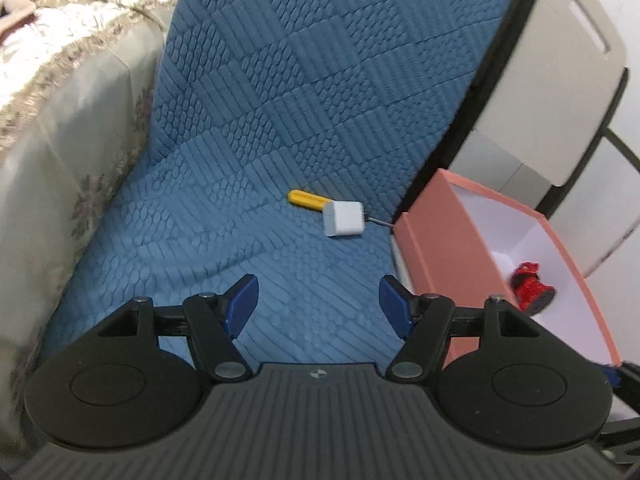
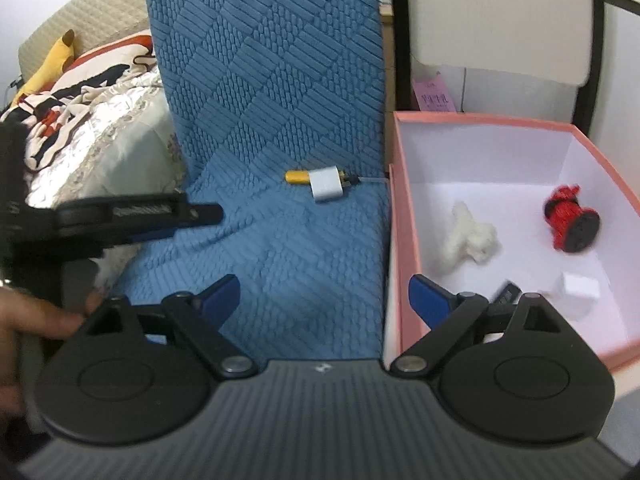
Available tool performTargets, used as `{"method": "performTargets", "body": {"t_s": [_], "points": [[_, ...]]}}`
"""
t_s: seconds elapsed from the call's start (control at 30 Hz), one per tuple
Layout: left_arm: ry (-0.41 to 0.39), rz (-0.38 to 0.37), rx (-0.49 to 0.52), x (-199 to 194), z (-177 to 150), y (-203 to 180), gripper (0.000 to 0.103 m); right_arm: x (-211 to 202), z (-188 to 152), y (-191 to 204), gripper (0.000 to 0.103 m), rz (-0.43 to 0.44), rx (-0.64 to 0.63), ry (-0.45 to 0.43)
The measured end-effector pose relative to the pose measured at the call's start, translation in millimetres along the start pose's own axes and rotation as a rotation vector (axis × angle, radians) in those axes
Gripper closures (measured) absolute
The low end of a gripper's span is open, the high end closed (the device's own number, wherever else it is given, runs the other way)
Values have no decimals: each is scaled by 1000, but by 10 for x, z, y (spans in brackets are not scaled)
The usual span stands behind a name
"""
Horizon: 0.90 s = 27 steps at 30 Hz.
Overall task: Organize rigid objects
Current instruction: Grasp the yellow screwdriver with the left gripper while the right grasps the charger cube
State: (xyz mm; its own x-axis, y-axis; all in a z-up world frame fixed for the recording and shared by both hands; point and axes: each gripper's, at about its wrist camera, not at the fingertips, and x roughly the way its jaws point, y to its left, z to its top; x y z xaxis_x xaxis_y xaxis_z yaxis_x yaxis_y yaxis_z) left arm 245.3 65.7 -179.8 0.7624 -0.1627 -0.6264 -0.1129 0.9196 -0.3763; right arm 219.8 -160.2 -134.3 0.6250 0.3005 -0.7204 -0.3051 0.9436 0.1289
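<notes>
A yellow-handled screwdriver lies on the blue quilted mat, with a white charger block resting over its shaft. Both also show in the right wrist view: the screwdriver and the block. My left gripper is open and empty, hovering above the mat short of them. My right gripper is open and empty, straddling the left wall of the pink box. The box holds a red thread spool, a white fluffy piece, a white block and a dark item.
A bed with a floral cover lies left of the mat. A white chair stands behind the box. The left gripper's body reaches in from the left in the right wrist view.
</notes>
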Motion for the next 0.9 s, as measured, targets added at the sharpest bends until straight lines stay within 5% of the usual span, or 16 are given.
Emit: {"method": "performTargets", "body": {"t_s": [0.1,0.2,0.43,0.67,0.9], "points": [[5,-5,10,234,116,119,31,213,63,82,13,-2,-31,-28],[10,-25,5,414,254,247,32,480,132,132,26,-4,-60,-29],[65,-81,-38,881,546,455,33,1085,293,243,31,-2,-99,-9],[125,-166,-100,1431,823,598,49,1624,527,292,32,-17,-125,-11],[172,-210,-169,1918,987,647,53,2155,766,180,32,-70,-151,25]]}}
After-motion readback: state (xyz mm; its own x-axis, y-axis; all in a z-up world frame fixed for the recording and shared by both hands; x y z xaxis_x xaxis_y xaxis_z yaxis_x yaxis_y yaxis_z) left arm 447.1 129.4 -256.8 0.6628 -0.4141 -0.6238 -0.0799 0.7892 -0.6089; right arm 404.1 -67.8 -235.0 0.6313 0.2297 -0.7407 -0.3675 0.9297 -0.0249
